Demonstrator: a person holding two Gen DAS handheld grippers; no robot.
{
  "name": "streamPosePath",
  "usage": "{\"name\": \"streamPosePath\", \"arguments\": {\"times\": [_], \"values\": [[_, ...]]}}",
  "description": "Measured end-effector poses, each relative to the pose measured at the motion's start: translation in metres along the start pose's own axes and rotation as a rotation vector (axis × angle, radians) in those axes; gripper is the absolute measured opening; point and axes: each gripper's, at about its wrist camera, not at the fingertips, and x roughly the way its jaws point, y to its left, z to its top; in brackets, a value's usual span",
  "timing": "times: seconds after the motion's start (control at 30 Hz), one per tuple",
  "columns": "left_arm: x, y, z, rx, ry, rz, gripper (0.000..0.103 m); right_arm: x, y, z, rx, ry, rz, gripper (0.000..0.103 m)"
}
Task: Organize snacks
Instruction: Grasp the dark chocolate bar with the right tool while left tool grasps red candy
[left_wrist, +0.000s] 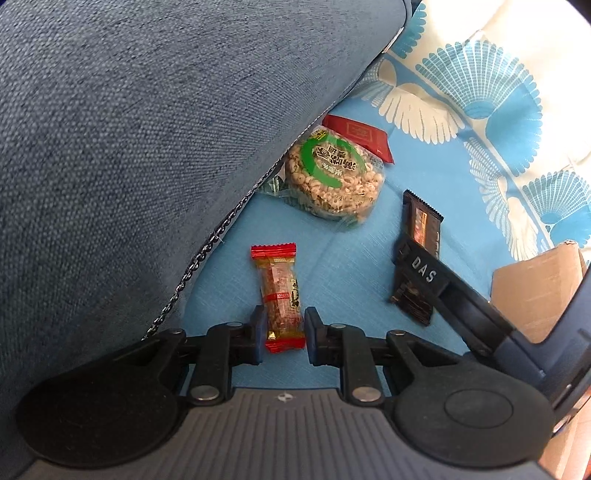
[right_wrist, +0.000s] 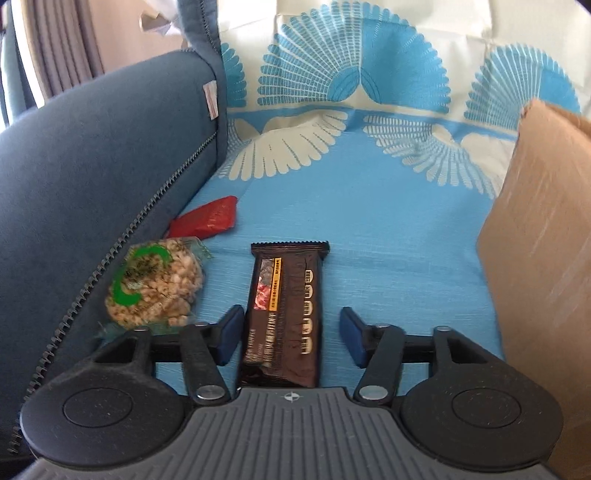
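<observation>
From my left wrist camera, the surface was a light blue cloth (left_wrist: 343, 258) printed with white and blue fans farther back, and a big grey-blue cushion (left_wrist: 129, 147) with a zipper along its edge filled the left half of the view. My left claw (left_wrist: 284, 328) was nearly closed, its blue pads pressing the lower end of a red-ended peanut bar (left_wrist: 280, 295) that lay lengthwise on the cloth. Beyond it sat a clear pack of cereal rings with a green label (left_wrist: 332, 173), tucked against the cushion, with a red packet (left_wrist: 358, 136) just behind it. To the right, my other claw reached over a dark chocolate bar (left_wrist: 421, 225), and a cardboard box (left_wrist: 535, 284) stood at the right edge. From my right wrist camera, the same blue cloth (right_wrist: 388, 221) ran back to the fan pattern, with the cushion (right_wrist: 92, 166) on the left and curtains in the far corner. My right claw (right_wrist: 291, 336) stood partly open around the dark chocolate bar (right_wrist: 284, 314), its pads not touching it. The cereal pack (right_wrist: 155, 284) and red packet (right_wrist: 207, 218) lay left, the box wall (right_wrist: 535, 258) close on the right.
</observation>
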Motion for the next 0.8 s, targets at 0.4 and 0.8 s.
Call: {"name": "streamPosePath", "arguments": {"times": [0.4, 0.8], "values": [[-0.003, 0.002, -0.002, 0.010, 0.010, -0.017, 0.023, -0.039, -0.025, -0.006, 0.067, -0.016, 0.005, 0.041], [-0.030, 0.008, -0.029, 0.120, 0.034, -0.074, 0.023, -0.146, -0.012, -0.062, -0.083, 0.064, 0.095, 0.041]]}}
